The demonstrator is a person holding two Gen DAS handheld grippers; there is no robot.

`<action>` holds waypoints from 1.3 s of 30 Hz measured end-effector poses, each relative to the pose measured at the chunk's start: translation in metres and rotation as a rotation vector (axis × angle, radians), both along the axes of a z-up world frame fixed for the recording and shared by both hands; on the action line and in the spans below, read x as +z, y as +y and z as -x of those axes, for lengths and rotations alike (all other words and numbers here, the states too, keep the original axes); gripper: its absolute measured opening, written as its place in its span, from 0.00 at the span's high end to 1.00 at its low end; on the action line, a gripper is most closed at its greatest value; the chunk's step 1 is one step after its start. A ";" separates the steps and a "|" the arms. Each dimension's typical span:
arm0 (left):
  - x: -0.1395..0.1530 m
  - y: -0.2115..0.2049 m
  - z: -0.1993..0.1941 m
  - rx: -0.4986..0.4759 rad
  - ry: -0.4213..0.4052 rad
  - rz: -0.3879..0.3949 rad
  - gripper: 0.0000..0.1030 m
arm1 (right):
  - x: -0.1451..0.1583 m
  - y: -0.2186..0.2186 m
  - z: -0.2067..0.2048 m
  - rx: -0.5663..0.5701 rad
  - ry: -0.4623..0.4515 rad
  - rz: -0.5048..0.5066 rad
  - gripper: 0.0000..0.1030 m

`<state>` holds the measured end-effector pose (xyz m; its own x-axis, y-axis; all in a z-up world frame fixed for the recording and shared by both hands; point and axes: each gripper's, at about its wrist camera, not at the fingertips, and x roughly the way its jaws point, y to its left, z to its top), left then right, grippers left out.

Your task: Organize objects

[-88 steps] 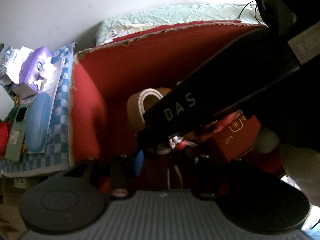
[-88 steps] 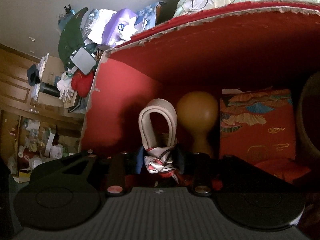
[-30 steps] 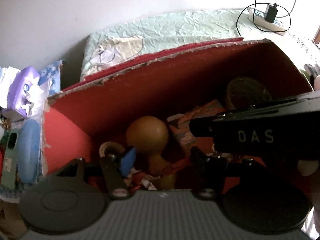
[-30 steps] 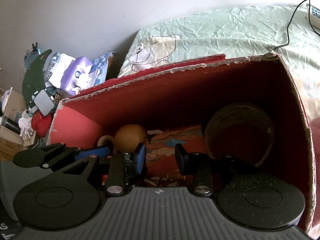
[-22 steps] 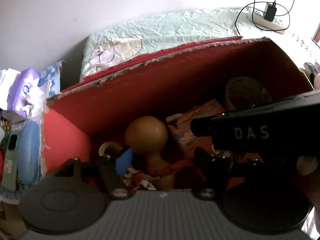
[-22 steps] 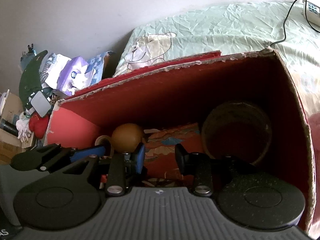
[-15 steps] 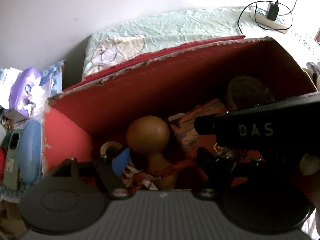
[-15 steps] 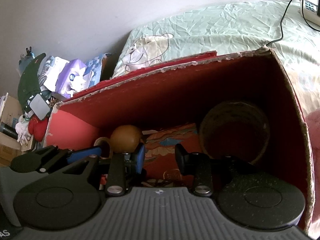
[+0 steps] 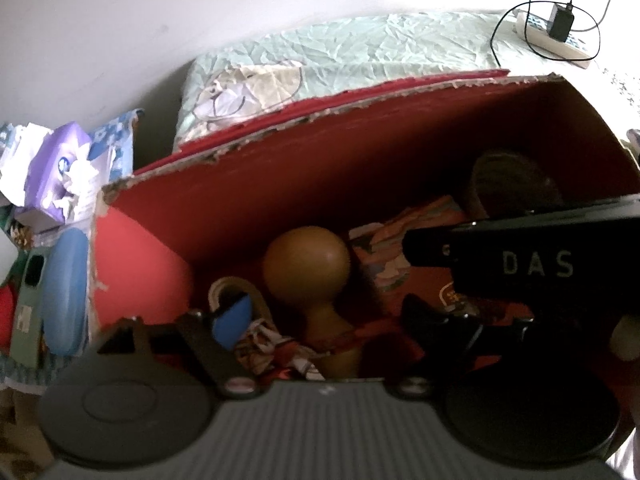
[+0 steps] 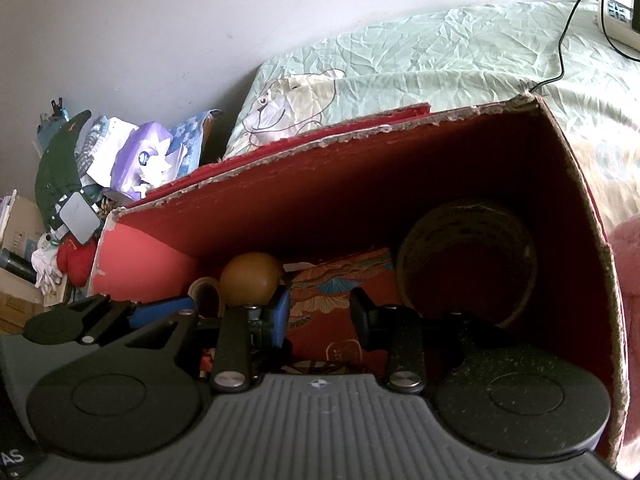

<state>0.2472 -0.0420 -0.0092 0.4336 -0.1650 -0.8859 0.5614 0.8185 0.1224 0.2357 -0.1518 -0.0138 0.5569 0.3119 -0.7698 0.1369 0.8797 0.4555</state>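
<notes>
Left tool [image 9: 324, 314]: jaws opening, wide apart over the box, nothing pressed between the pads; the wooden knob-shaped piece [image 9: 308, 268] and the patterned scarf [image 9: 276, 344] lie below the gap. Right tool [image 10: 320, 310]: jaws part-way apart, nothing clamped, only the patterned red packet [image 10: 336, 292] showing behind the gap. Right tool's black body, lettered "DAS", crosses the right of the left view and hides part of the box floor.

Inside the one red cardboard box [image 10: 360, 176], torn rim: one wooden knob piece, one beige strap loop [image 9: 232, 286], one scarf bundle, one patterned packet, one round brown container [image 10: 468, 256] lying on its side at the right end. Box floor is dark; small red things near the packet are hard to make out.

Box stands against a bed with a pale green sheet [image 10: 440, 64]. One power strip [image 9: 556, 38] with one charger and cable on it. Left of the box: cluttered pile, one purple tissue pack [image 9: 56, 172], one blue case [image 9: 64, 292]; rest too blurred to count.
</notes>
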 end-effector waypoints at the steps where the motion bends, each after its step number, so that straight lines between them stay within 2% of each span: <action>1: 0.000 0.000 0.000 0.000 0.000 0.000 0.18 | 0.000 0.000 0.000 0.000 0.000 0.000 0.64; 17: -0.001 0.002 -0.003 0.012 0.005 0.000 0.12 | -0.001 0.001 -0.002 0.002 0.002 0.016 0.64; 39: 0.000 0.001 -0.002 0.023 -0.002 0.000 0.11 | -0.002 0.002 -0.002 -0.006 0.001 0.036 0.64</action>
